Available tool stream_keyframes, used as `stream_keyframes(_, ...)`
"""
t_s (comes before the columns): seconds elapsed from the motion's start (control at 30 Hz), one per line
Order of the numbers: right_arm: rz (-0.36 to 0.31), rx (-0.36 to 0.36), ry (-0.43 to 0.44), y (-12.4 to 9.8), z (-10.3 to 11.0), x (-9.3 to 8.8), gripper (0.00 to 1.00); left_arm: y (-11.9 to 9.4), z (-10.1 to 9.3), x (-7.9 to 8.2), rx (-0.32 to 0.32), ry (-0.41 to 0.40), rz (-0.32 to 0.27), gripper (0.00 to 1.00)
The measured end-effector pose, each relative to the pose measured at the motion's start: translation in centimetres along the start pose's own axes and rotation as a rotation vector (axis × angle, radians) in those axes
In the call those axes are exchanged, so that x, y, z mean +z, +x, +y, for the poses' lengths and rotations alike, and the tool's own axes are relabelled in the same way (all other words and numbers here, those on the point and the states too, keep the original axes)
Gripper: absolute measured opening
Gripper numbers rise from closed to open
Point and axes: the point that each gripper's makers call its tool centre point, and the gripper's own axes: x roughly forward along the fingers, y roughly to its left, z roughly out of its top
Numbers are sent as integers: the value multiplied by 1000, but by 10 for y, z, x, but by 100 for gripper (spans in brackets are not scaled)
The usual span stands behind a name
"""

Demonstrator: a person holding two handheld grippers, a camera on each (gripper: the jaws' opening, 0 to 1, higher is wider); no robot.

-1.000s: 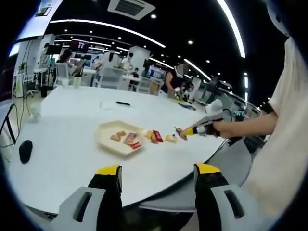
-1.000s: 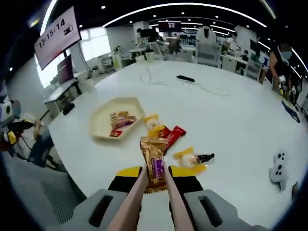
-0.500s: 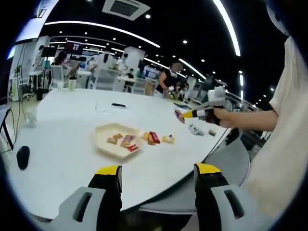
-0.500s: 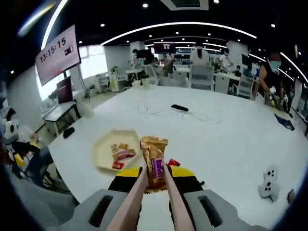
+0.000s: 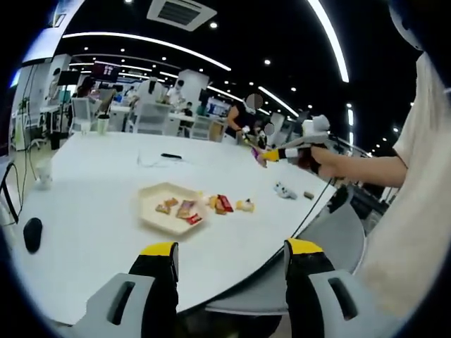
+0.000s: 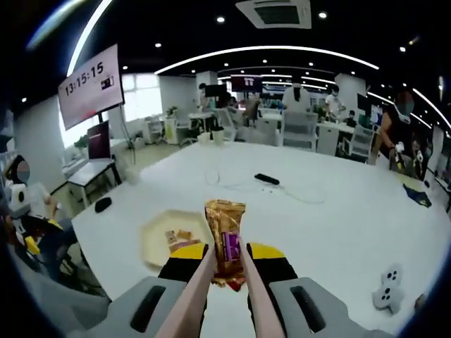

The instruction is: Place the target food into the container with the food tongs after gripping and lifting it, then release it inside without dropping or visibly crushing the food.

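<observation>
The gold snack packet [image 6: 225, 241], pinched in tongs [image 6: 224, 296] clamped by the right gripper [image 6: 224, 271], has been raised high above the tray [image 6: 156, 239]; lowering remains. The left gripper [image 5: 229, 248] is spread, idle.

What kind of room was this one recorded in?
Most likely a large open-plan office or lab: a big white table, rows of desks with office chairs behind it, a wall screen showing a clock, and strip ceiling lights.
</observation>
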Motion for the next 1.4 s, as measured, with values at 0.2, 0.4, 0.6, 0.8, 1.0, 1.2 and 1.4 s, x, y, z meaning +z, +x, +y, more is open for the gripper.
stream_keyframes(0.2,-9,13,-12,8,5,9,20,-3,3,-2,9,-10,-5,60)
stream_keyframes(0.4,-11,37,-26,18,13,16,20,-7,7,-4,24,-18,-10,60)
stream_keyframes(0.6,0,86,-52,32,32,19,20,-16,13,-6,55,-33,-23,60)
stream_keyframes(0.8,-1,128,-71,45,51,25,20,-22,15,-11,73,-45,-23,60)
stream_keyframes(1.0,-4,166,-85,57,69,32,20,-32,20,-12,108,-58,-37,60)
stream_keyframes(1.2,-7,202,-102,68,85,41,20,-37,24,-12,128,-66,-47,60)
stream_keyframes(1.4,-10,229,-121,76,99,49,20,-37,24,-13,131,-70,-52,60)
